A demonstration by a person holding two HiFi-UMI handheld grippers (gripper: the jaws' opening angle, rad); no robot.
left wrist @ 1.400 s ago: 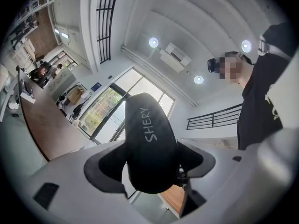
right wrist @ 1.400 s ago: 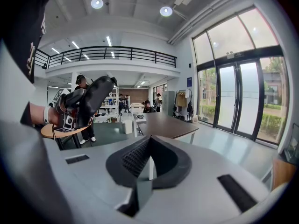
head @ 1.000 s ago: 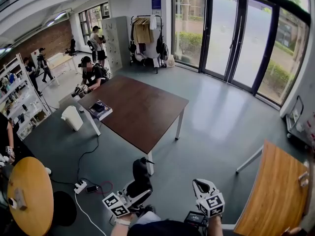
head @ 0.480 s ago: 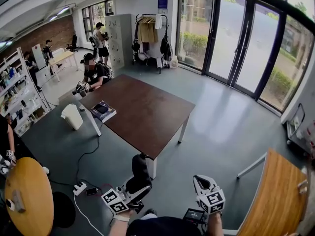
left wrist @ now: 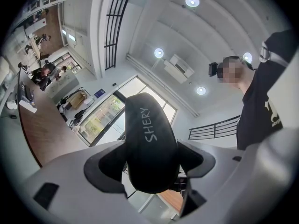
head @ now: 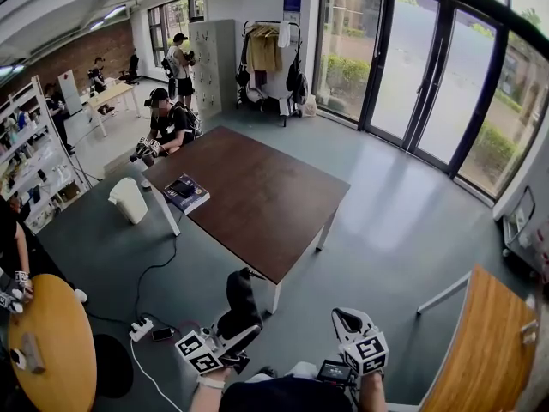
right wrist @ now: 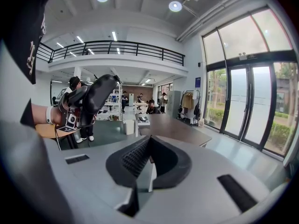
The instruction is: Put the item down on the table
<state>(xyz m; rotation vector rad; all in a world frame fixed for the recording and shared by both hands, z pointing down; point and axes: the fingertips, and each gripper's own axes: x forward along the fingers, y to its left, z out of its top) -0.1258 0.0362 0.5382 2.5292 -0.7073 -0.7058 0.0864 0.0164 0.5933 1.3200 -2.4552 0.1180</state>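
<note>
The black oblong item [head: 239,301], lettered SHERY on its side in the left gripper view [left wrist: 150,141], is up in the air over the grey floor [head: 377,230], on the near side of the dark brown desk [head: 257,191] and touching nothing on it. The left hand-held gripper [head: 233,333] is grasping it by its lower end, both jaws pressed against its sides, so that it stands nearly upright with its top leaning slightly towards the desk's near corner. The right gripper view shows the same item [right wrist: 99,96] raised in that gripper off to the left. The right hand-held gripper [head: 344,318] is held low beside it, well apart from it, its jaws clenched together [right wrist: 146,164] with nothing between them. On the far left part of the desk lies a small stack of books [head: 186,192], and a person [head: 168,127] sits at that end. A white bin [head: 129,202] stands on the floor just beside the desk's left edge, and a power strip [head: 140,327] lies on the floor near the left hand-held gripper. A clothes rack [head: 270,58] stands by the back wall, with glass doors [head: 412,67] to its right.
</note>
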